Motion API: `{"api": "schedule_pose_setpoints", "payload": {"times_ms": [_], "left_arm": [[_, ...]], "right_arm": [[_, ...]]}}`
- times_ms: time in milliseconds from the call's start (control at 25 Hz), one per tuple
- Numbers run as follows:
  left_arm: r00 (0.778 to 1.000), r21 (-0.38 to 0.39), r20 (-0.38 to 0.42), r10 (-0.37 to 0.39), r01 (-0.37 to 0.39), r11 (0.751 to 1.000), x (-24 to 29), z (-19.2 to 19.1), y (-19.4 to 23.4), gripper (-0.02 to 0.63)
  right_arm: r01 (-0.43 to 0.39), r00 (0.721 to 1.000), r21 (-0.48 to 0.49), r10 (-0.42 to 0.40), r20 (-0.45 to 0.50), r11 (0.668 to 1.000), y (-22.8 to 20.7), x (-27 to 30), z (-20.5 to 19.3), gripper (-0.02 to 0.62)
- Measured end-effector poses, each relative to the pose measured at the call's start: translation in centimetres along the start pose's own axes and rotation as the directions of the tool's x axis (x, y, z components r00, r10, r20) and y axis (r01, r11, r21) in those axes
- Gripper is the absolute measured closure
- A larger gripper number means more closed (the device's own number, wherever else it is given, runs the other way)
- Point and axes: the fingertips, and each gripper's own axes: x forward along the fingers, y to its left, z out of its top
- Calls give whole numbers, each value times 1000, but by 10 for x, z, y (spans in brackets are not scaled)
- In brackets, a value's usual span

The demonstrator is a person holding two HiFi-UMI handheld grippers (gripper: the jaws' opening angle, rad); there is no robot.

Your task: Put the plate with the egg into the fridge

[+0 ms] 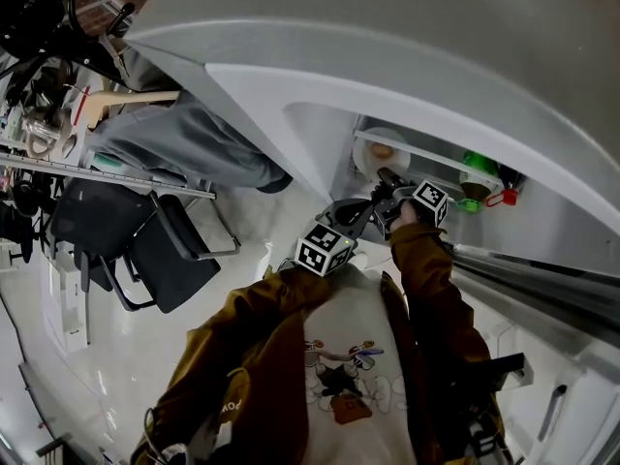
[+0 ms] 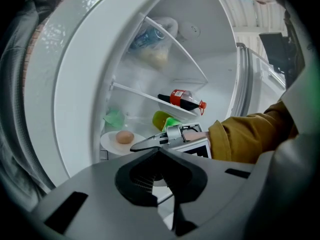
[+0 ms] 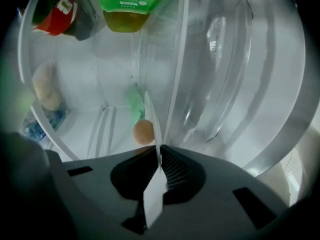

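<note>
**While the plate (image 2: pixel 111 143) with the egg (image 2: pixel 125 137) was inside the fridge (image 2: pixel 220 79), the right gripper (image 3: pixel 156 151) gripped its rim**

As the white plate lay low in the open fridge, at the level of the bottom shelf, the brown egg sat near its middle. Whether the plate rested on the shelf or hung just above it could not be told. The right gripper's jaws were clamped on the plate's near rim, which ran edge-on between the ribbed pads in the right gripper view. A mustard-brown sleeve (image 2: pixel 250 134) reached in behind that gripper.

Just behind the plate stood a pale green object (image 2: pixel 114 118), too blurred to name. To its right a green tea bottle (image 2: pixel 165 120) lay under a glass shelf (image 2: pixel 145 98), and a dark sauce bottle (image 2: pixel 182 100) with a red cap lay on that shelf. A clear bag of food (image 2: pixel 150 44) rested on the shelf above.

The left gripper (image 2: pixel 159 154) was outside the fridge, well back from the plate. Its jaws were together at the tips, with nothing between them.
</note>
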Motion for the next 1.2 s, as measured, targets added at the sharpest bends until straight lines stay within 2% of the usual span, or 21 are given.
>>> {"api": "schedule_pose_setpoints", "payload": {"times_ms": [280, 440, 680, 880, 1200], "left_arm": [[1000, -1, -15, -6, 6, 1000, -3, -2, -2, 598], [1000, 13, 0, -14, 14, 1000, -3, 0, -2, 598], [1000, 0, 5, -12, 12, 1000, -6, 1, -2, 598], [1000, 4, 9, -11, 11, 1000, -7, 0, -2, 598], [1000, 7, 1, -12, 12, 1000, -8, -3, -4, 598]], "right_arm": [[46, 999, -36, -46, 1, 998, 5, 6, 6, 571], [66, 998, -12, -66, -20, 998, 6, 9, 2, 571], [73, 997, 17, -72, -36, 997, 5, 9, -5, 526], [61, 996, 31, -60, -60, 998, 6, 11, -10, 463], [91, 993, 39, -87, -75, 995, -3, 8, -13, 462]]}}
